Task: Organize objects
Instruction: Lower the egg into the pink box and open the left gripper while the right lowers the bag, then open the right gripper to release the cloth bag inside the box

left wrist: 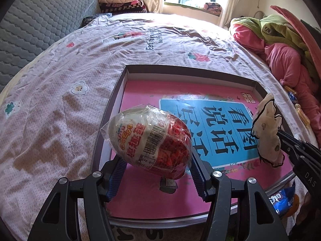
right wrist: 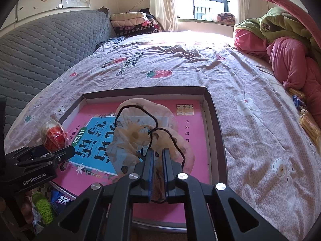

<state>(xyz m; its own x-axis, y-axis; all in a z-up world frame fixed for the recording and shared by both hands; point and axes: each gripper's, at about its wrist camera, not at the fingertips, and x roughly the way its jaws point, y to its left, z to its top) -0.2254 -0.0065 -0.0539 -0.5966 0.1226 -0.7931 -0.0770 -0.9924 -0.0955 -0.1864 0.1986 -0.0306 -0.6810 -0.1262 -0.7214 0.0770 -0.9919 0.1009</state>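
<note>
My left gripper (left wrist: 158, 156) is shut on a plastic-wrapped toy egg (left wrist: 148, 140), half white and half red, and holds it over the near left corner of a shallow dark-rimmed box (left wrist: 112, 108). A pink book (left wrist: 140, 92) with a blue label lies flat in the box. My right gripper (right wrist: 158, 150) is shut on a sheer beige pouch (right wrist: 140, 132) with black cords, held above the book (right wrist: 190, 140). In the right wrist view the egg (right wrist: 54, 136) and the left gripper (right wrist: 68, 152) appear at the left. The pouch (left wrist: 266, 130) stands up from the right gripper (left wrist: 280, 134) at the right edge.
The box rests on a bed with a pale flowered sheet (right wrist: 250, 110). A pink and green bedding heap (right wrist: 291, 50) lies at the right, with yellow snack packs (right wrist: 309, 126) beside it. A blue snack packet (left wrist: 280, 200) lies near the box's front corner. A grey quilted headboard (left wrist: 30, 30) stands at the left.
</note>
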